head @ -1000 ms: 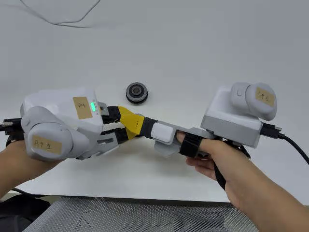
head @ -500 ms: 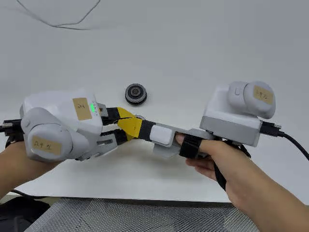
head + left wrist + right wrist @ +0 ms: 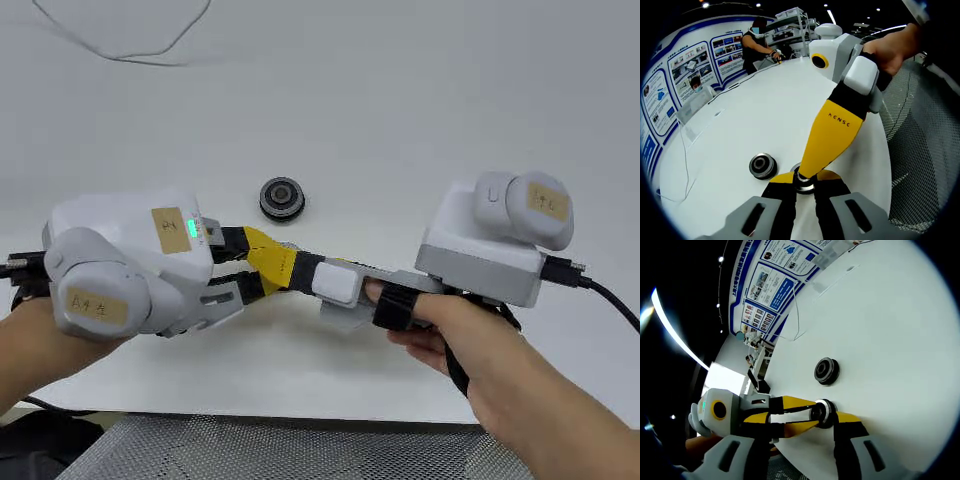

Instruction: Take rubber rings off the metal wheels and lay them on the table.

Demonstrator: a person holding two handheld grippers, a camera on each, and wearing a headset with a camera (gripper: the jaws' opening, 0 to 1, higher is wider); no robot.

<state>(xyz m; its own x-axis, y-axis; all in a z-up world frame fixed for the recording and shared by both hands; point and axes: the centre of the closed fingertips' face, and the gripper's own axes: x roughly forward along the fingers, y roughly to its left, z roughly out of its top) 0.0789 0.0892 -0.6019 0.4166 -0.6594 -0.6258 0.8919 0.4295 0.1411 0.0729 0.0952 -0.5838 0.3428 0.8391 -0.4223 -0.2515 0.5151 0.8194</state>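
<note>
The held wheel [image 3: 803, 183] sat just above the near part of the table [image 3: 400, 120], caught where the two grippers met nose to nose. It was a small, dark metal disc with a bright hub, and the rubber ring [image 3: 814, 414] looked to be seated around its rim. The metal probably weighed little but was hard and slick. The ring was likely soft and stretchy, snug in its groove, so the outer edge seemed the place to take hold, where rubber could be pinched and rolled off sideways (the hub offered nothing to peel). The left gripper [image 3: 805, 179] had its jaws drawn close together on the wheel, one tip on each side. The right gripper [image 3: 821, 421] came in from the right with its jaws narrowed to the wheel's width and pressed against the rim. Whether its pads bit rubber or metal was too small to tell. A thin dark line ran from the wheel toward the left gripper in the right gripper view, possibly stretched rubber, though that was uncertain. A second wheel [image 3: 283, 197] lay flat on the table just beyond the jaws, apart from them, and its dark ring appeared to be in place. A thin cable [image 3: 110, 50] trailed across the far left of the table.
</note>
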